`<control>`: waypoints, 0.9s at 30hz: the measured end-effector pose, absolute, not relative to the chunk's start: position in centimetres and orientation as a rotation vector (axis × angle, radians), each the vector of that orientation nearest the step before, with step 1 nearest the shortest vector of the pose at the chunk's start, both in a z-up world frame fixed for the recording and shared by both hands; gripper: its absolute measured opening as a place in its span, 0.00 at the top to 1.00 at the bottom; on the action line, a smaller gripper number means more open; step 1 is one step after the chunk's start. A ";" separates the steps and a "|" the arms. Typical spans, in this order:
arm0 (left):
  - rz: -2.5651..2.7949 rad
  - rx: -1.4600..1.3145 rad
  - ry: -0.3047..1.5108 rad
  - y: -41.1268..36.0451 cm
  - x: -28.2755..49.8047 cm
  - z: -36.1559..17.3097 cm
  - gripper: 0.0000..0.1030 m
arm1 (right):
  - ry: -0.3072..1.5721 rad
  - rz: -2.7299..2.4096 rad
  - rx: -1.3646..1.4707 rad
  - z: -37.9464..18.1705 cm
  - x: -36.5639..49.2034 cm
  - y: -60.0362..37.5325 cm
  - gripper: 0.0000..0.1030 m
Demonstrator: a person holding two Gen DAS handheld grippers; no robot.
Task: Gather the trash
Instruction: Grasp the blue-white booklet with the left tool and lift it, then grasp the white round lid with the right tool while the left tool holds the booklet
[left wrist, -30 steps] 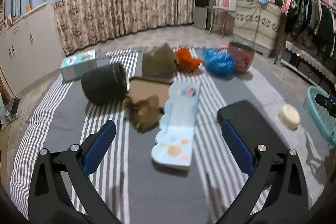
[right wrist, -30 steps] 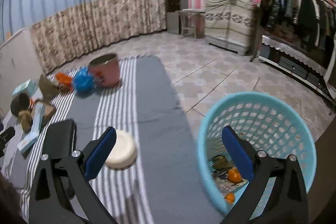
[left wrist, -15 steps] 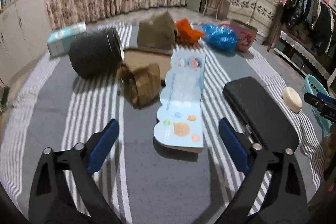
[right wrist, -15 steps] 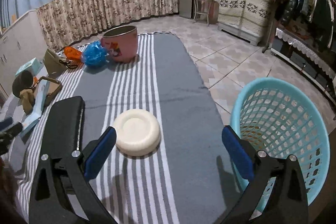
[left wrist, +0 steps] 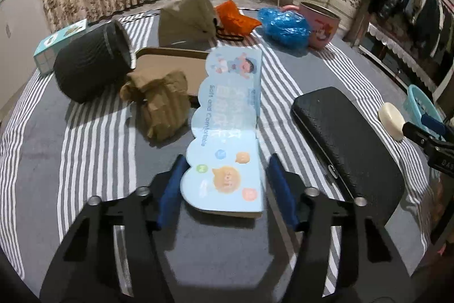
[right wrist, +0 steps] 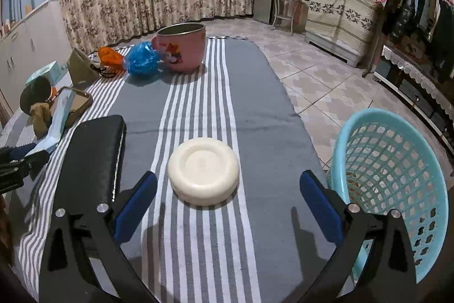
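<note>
A long light-blue printed card package [left wrist: 227, 115] lies on the striped rug [left wrist: 93, 138]. Its near end sits between the blue pads of my left gripper [left wrist: 224, 186]. The jaws are closing, their pads right at the card's two edges, and the card lies flat and unbent. My right gripper [right wrist: 227, 203] is open and low over the rug, just short of a white round lid [right wrist: 203, 169] that lies ahead of its fingers. A light-blue mesh basket [right wrist: 391, 169] stands right beside its right finger. A crumpled brown paper bag [left wrist: 159, 104] lies left of the card.
A black case [left wrist: 346, 138] lies between the card and the lid. Farther back are a black tipped-over bin [left wrist: 90, 61], a tan bag [left wrist: 184, 16], an orange bag [left wrist: 235, 19], a blue plastic bag [left wrist: 283, 27] and a pink pot [right wrist: 181, 47]. Tiled floor lies right of the rug.
My left gripper sank and came forward to the card's near end, and its jaws narrowed from wide to the card's edges. My right gripper swung left from over the basket to the white lid.
</note>
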State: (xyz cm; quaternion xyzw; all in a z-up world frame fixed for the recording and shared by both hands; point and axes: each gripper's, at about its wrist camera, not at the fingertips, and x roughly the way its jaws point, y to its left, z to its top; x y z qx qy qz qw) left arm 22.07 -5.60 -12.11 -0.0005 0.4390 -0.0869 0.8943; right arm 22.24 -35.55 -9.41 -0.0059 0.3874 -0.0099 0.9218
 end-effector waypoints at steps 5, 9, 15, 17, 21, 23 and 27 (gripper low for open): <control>-0.173 0.056 0.896 -6.6 21.5 -11.9 0.51 | 0.796 -0.026 0.010 -9.4 22.2 -36.1 0.05; -0.141 0.084 0.844 -6.9 20.7 -11.0 0.51 | 0.802 -0.028 0.025 -9.6 22.3 -36.2 0.05; -0.113 0.100 0.794 -6.9 19.2 -9.8 0.51 | 0.832 -0.008 0.023 -10.2 22.9 -35.8 0.05; -0.107 0.097 0.783 -6.6 18.8 -9.5 0.51 | 0.847 0.001 0.027 -10.4 23.2 -35.8 0.05; -0.095 0.068 0.778 -5.7 18.3 -9.0 0.51 | 0.869 0.008 0.026 -10.9 23.6 -35.6 0.06; -0.089 0.063 0.774 -5.4 18.2 -8.9 0.51 | 0.881 0.020 0.019 -11.1 23.8 -35.3 0.17; -0.083 0.054 0.772 -5.3 18.3 -8.7 0.51 | 0.891 0.041 0.017 -11.3 24.1 -35.0 0.24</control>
